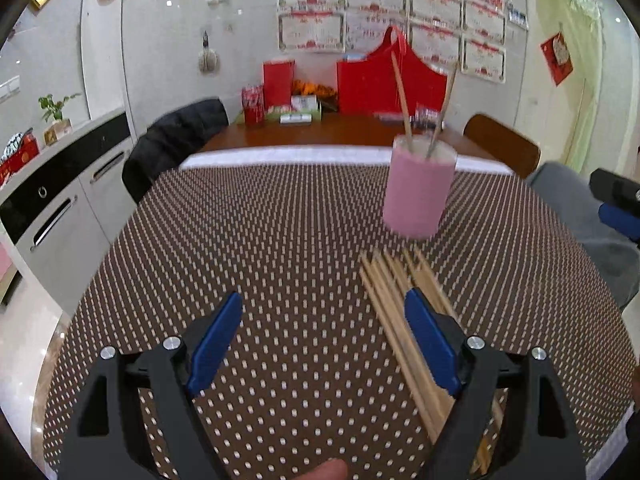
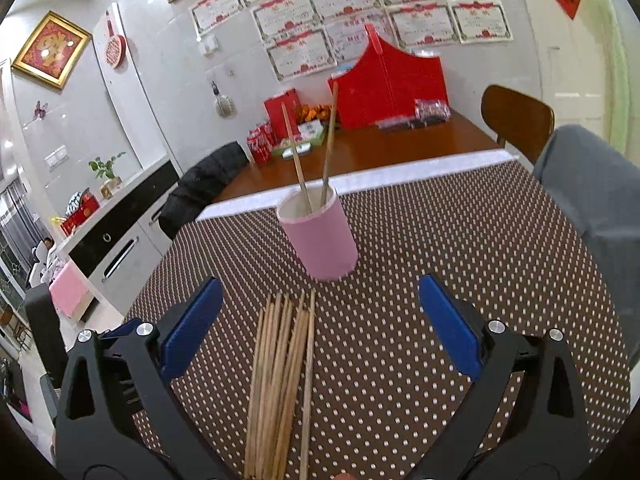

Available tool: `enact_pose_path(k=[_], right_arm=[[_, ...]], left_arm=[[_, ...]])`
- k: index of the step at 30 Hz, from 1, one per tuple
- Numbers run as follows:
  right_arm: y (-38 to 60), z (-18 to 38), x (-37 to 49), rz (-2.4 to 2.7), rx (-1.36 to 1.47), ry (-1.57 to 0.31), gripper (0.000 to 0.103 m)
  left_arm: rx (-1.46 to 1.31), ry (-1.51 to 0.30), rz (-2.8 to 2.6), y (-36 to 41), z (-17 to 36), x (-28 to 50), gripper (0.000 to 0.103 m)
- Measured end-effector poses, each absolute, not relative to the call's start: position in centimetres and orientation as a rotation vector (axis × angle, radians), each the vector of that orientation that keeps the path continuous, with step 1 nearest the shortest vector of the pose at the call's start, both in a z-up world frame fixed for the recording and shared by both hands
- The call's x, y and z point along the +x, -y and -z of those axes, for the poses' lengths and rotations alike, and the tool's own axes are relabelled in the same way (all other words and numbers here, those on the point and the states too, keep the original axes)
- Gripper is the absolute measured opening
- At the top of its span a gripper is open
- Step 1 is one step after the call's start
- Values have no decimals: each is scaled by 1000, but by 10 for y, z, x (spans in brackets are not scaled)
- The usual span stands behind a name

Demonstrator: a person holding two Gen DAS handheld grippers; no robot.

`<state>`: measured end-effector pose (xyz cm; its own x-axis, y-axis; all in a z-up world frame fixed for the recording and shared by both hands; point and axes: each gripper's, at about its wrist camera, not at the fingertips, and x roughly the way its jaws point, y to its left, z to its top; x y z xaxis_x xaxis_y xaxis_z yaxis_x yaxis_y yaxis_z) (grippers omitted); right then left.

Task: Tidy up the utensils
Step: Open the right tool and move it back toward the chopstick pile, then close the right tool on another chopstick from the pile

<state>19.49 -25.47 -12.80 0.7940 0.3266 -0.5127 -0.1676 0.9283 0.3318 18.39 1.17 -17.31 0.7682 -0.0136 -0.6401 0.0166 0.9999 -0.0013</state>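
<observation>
While the left gripper [image 1: 324, 336] hangs spread wide and empty over the dotted brown tablecloth [image 1: 280, 240], a heap of wooden chopsticks [image 2: 280, 376] lies flat between both tools. Beyond it stands a pink cup [image 2: 320, 236] holding two upright chopsticks [image 2: 312, 160]. Likewise spread and empty, the right gripper [image 2: 320, 328] hovers above the heap.

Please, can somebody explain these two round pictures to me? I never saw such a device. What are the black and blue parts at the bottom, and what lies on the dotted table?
No robot here: a person holds one tool in each hand, each with a fisheye camera looking along its two blue fingers. One picture shows the left hand-held gripper, the other the right hand-held gripper. Both are open and hold nothing. On the dotted tablecloth lies a pile of loose chopsticks. Behind it stands a pink cup with two chopsticks already inside.
</observation>
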Motion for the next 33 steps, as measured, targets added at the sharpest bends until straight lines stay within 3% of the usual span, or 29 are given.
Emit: enact_pose_path(k=[15, 33], right_arm=[[273, 174, 190, -236, 317, -712, 97], [256, 208, 196, -278, 194, -846, 97]], left_arm=[[43, -938, 54, 15, 240, 187, 82], [48, -958, 39, 26, 250, 202, 85]])
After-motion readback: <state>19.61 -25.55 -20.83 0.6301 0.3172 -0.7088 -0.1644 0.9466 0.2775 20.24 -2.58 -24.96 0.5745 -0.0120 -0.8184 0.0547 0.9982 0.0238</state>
